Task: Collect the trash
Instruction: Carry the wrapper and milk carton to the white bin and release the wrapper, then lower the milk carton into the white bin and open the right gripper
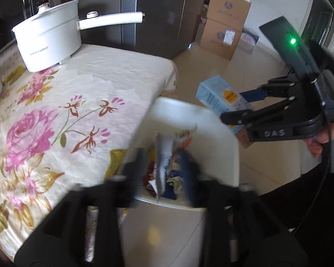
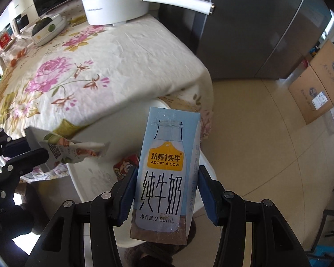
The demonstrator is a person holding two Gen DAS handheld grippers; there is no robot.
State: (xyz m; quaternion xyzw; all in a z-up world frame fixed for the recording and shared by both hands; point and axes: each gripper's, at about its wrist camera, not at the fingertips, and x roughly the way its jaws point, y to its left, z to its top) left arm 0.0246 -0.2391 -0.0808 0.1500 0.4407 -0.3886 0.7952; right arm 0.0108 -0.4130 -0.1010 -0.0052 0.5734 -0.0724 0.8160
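The upper left of the left wrist view shows a white pot (image 1: pixel 49 42) with a long handle, standing at the far corner of the bench (image 1: pixel 95 84), which is covered by a flowered cloth. No loose trash shows on this stretch of the bench.

In the lower middle, the left gripper (image 1: pixel 163 169) points down into a white bin (image 1: pixel 216 133) that stands on the floor against the bench edge. Its fingers are blurred but stand apart, and a crumpled wrapper (image 1: pixel 164 155) hangs between them without being pinched, right over the mixed litter already in the bin. In the right wrist view, the same wrapper sticks out from that gripper's tips at the left edge, so I cannot say it is fully free.

To the right, the right gripper (image 2: pixel 167 187) is clamped on a pale blue milk carton (image 1: pixel 220 95), one pad on each side wall. It holds the carton in the air just beside the bin's far rim, above the floor and not the opening. A hand (image 1: pixel 322 138) grips its handle at the right edge. Cardboard boxes (image 1: pixel 225 31) are stacked in the upper right.

The step in hand looks like the drop-off, with the wrapper going in and the carton next. I judge that the right gripper needs to bring the carton over the bin mouth before it lets go, and the left one should clear the opening first.
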